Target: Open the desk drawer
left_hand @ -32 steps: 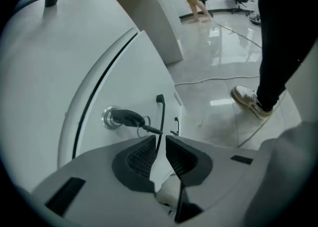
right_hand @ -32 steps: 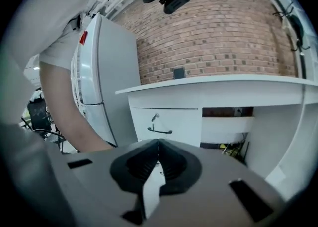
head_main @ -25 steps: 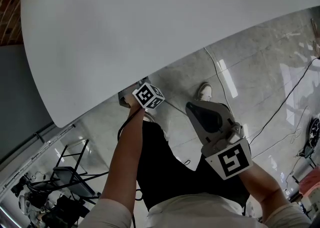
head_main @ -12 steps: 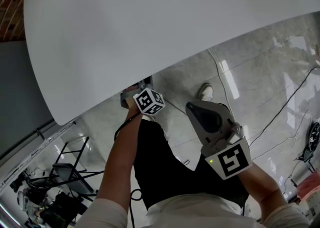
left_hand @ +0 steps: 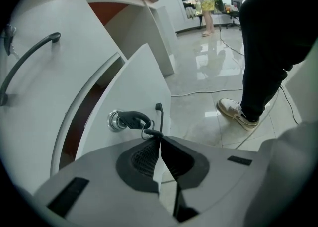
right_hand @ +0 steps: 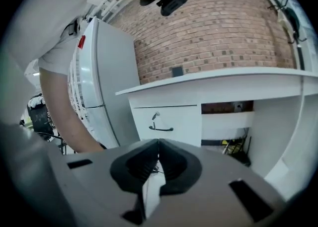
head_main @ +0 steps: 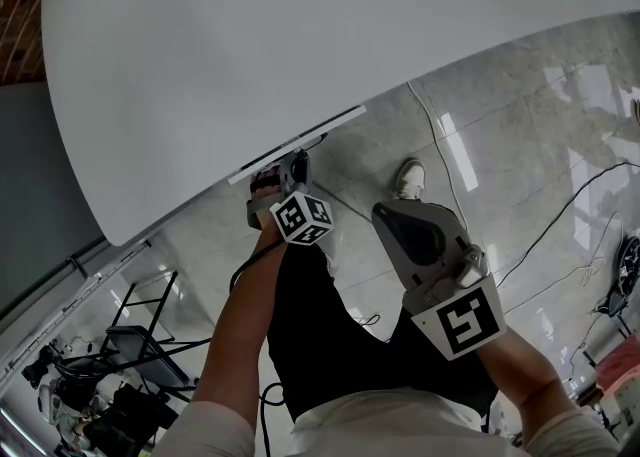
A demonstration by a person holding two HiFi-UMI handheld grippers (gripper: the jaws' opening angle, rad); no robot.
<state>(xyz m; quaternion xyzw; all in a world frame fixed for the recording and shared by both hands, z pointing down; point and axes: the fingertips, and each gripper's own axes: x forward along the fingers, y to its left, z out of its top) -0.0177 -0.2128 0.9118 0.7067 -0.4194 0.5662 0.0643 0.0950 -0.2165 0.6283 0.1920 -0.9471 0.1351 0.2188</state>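
Where the white desk ends, glossy tiles gleam.

Right hand-held gripper at lower centre, jaws together, nothing between. Beyond, mid-frame: white worktop, closed drawer beneath with dark handle. Brick wall above. Person's arm at left.
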